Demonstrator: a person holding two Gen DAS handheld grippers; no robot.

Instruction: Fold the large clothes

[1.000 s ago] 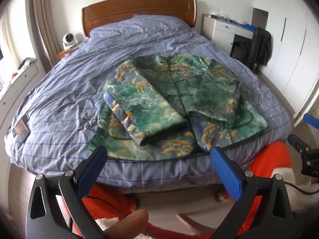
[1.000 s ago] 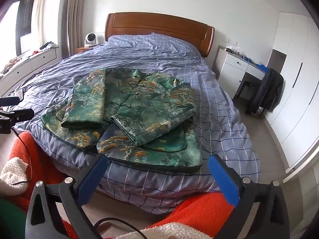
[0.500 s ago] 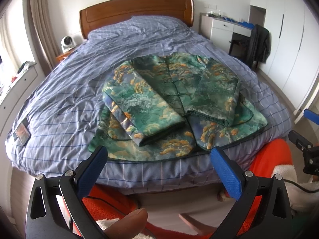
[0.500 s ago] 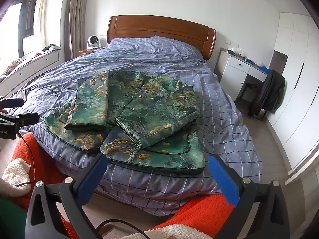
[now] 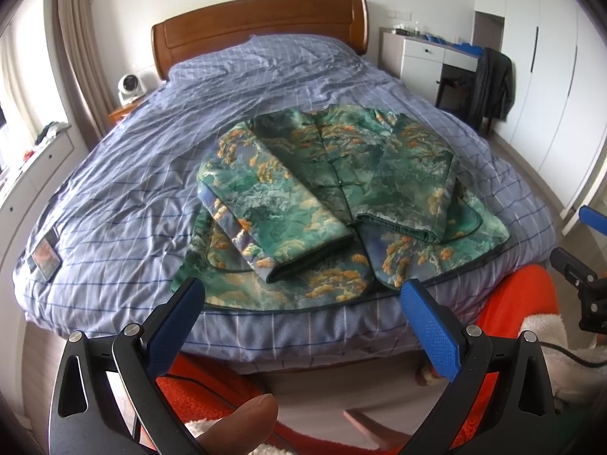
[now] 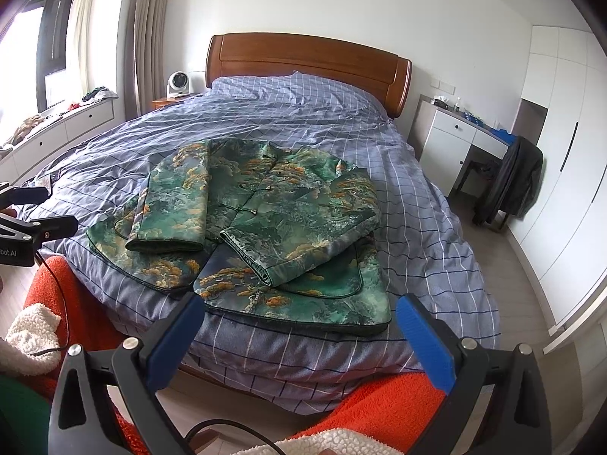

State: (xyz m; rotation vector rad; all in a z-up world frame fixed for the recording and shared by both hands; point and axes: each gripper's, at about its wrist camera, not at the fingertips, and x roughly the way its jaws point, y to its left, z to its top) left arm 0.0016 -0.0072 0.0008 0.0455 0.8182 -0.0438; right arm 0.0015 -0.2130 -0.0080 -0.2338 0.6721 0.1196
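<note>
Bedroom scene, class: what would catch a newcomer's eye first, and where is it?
The green and orange patterned jacket stands out, lying near the foot of the blue checked bed with both sleeves folded over its front. Next, both open blue-padded grippers, left gripper and right gripper, in the foreground, holding nothing.

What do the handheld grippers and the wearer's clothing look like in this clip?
Left gripper and right gripper match: black triangular-cutout frames, silver pivot screws, blue textured pads. Black cable trails beside a fuzzy orange garment with white fleece trim.

jacket [image 5: 334,197] on bed [image 5: 125,189] near foot edge, headboard [image 5: 261,22] behind
</note>
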